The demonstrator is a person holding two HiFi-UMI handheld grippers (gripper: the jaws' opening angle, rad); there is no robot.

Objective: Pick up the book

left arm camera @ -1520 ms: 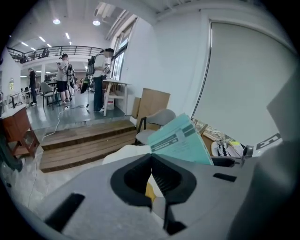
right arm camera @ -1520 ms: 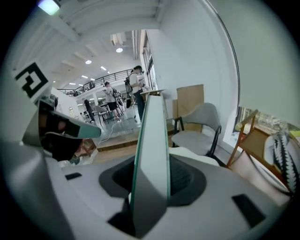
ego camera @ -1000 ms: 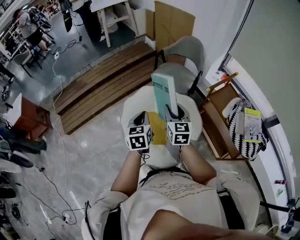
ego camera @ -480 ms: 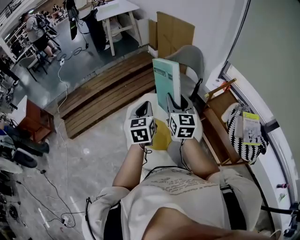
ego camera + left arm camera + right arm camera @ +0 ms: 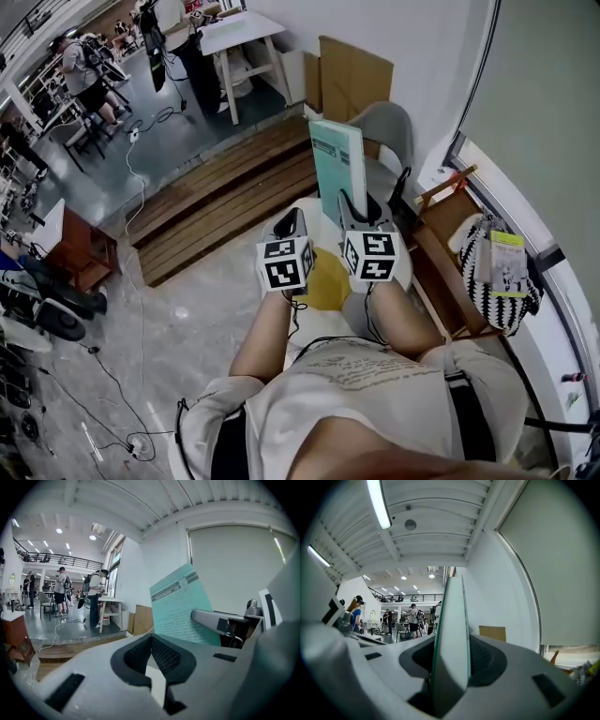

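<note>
One teal book (image 5: 337, 169), upright, held in the air above the round white counter (image 5: 317, 220). Its lower edge is clamped between the jaws of the right gripper (image 5: 350, 202), a pad pressing on each cover. Left gripper (image 5: 289, 223) is just beside, jaws together on nothing, apart from the book. Yellow item (image 5: 325, 277) lies on the counter beneath the grippers. Grey chair (image 5: 386, 122) stands beyond.
</note>
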